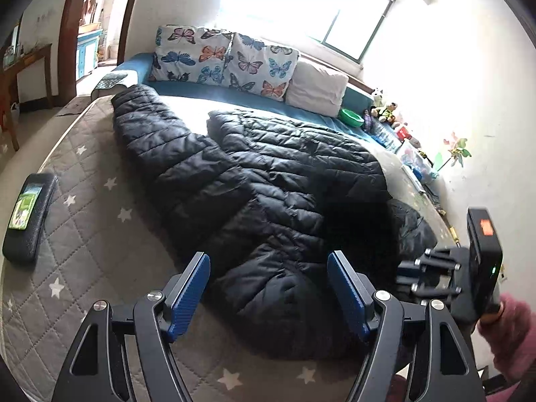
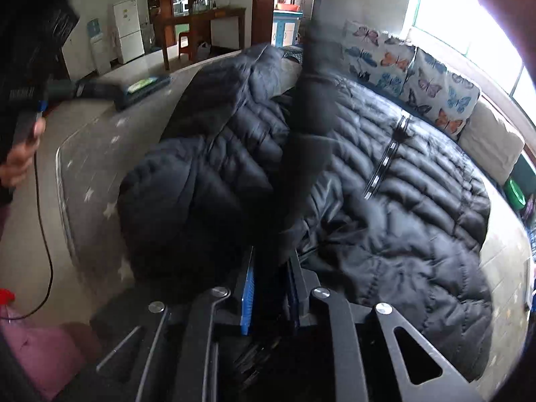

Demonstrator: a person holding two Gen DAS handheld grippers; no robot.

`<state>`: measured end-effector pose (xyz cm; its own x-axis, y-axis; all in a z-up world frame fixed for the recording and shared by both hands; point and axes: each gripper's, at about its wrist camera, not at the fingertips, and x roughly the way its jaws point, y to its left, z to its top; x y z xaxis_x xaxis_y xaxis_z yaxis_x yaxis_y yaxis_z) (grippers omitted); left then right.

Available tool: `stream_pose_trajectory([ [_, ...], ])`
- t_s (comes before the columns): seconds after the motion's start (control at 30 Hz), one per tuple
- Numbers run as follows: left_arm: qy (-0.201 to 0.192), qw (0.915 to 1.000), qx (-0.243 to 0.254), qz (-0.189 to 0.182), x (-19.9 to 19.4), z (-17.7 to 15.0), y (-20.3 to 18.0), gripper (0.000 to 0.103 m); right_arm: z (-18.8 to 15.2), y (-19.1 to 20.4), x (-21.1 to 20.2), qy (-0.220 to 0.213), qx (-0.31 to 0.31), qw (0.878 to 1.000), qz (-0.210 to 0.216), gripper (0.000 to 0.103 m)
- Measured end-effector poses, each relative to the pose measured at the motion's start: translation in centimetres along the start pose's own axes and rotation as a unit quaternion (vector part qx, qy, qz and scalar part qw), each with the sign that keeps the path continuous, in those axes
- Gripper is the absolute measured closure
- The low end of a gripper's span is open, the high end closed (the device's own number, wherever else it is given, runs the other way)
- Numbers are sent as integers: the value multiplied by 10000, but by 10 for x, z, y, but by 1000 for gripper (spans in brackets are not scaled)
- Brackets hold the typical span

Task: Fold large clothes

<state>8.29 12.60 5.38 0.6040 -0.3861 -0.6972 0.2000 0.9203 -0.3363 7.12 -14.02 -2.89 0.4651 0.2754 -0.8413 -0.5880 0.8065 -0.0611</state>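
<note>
Hand-held gripper (image 1: 268, 288) tilted over jacket (image 1: 268, 184)

Between the wide-standing jaws of the left gripper (image 1: 268, 293) lies the hood of the black puffer coat (image 1: 268, 181), and nothing else stands there. To the left of these jaws the grey star quilt (image 1: 93, 234) is bare, up to a dark case (image 1: 28, 216) near the bed edge. To their right the right gripper (image 1: 412, 278) is close and blocks the way. Ahead, beyond the coat, the butterfly pillows (image 1: 221, 58) close the bed. The nearly closed jaws of the right gripper (image 2: 269, 284) have a blurred dark strip of the coat between them; further ahead the coat covers the bed.
</note>
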Motion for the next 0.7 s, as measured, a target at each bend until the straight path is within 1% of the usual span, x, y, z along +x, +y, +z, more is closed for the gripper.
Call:
stream_pose_trajectory([
  [0.07, -62, 9999, 104, -49, 0, 7, -11, 26, -5, -4, -9, -26, 84, 9998, 164, 76],
  [0.13, -170, 9995, 211, -143, -2, 13, -22, 26, -10, -13, -24, -72, 200, 9990, 400, 75],
  [0.17, -238, 9991, 285, -210, -3, 16, -29, 26, -11, -8, -28, -137, 223, 9988, 412, 75],
  [0.23, -278, 9983, 387, -326, 1, 20, -41, 26, -14, -25, -47, -304, 386, 9979, 432, 75],
  [0.27, -239, 9979, 439, -410, 8, 23, -48, 26, -15, -32, -53, -373, 478, 9976, 324, 74],
  [0.3, -184, 9975, 482, -475, 13, 24, -54, 26, -16, -42, -58, -454, 581, 9972, 111, 73],
  [0.33, -87, 9969, 537, -565, 23, 23, -62, 26, -15, -58, -58, -502, 694, 9963, -88, 70],
  [0.37, -17, 9964, 584, -613, 33, 23, -67, 26, -15, -72, -58, -533, 835, 9948, -236, 66],
  [0.43, 104, 9954, 693, -651, 52, 20, -76, 26, -18, -101, -54, -542, 1212, 9900, -470, 64],
  [0.5, 311, 9942, 792, -665, 74, 13, -84, 27, -25, -134, -40, -450, 1663, 9836, -530, 64],
  [0.57, 552, 9931, 807, -643, 94, 7, -86, 28, -36, -156, -24, -320, 2020, 9776, -494, 64],
  [0.63, 707, 9927, 755, -613, 109, -1, -80, 28, -49, -166, -8, -161, 2211, 9739, -482, 64],
  [0.7, 887, 9923, 637, -590, 127, -9, -70, 30, -61, -169, 3, -69, 2240, 9736, -444, 64],
])
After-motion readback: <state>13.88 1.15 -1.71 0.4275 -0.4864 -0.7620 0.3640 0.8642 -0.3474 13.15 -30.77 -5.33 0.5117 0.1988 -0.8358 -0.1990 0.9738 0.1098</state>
